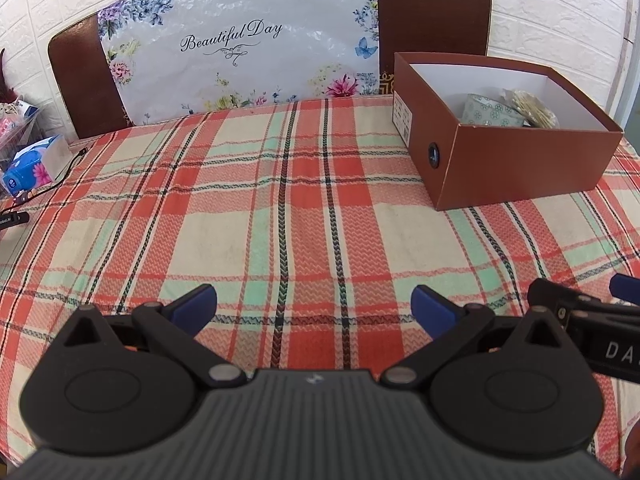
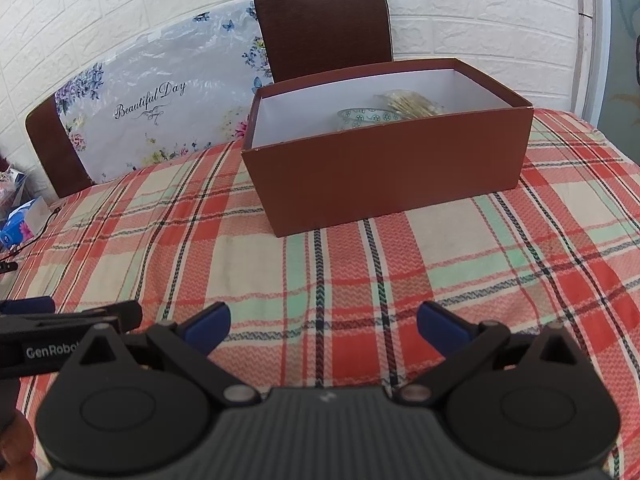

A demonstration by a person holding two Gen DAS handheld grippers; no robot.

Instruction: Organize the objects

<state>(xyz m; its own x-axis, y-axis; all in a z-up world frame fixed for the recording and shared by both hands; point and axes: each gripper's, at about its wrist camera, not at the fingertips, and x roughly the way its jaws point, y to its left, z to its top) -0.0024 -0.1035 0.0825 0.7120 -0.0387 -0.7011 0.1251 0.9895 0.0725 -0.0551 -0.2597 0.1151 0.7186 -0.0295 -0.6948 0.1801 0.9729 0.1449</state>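
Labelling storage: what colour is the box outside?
Reddish-brown box, white inside; clearest in the right wrist view.

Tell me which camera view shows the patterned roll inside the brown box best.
The left wrist view: it looks down over the brown box wall, showing much of the patterned roll. In the right wrist view the box's near wall hides all but the roll's top edge.

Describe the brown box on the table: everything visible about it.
The box is an open, lidless rectangular carton, like cardboard, reddish-brown outside and white inside. One end wall carries a printed label and a round dark grommet hole. It sits flat on the plaid cloth, far right side. Inside lie a patterned tape roll and a clear bag of pale sticks. Nothing grips it.
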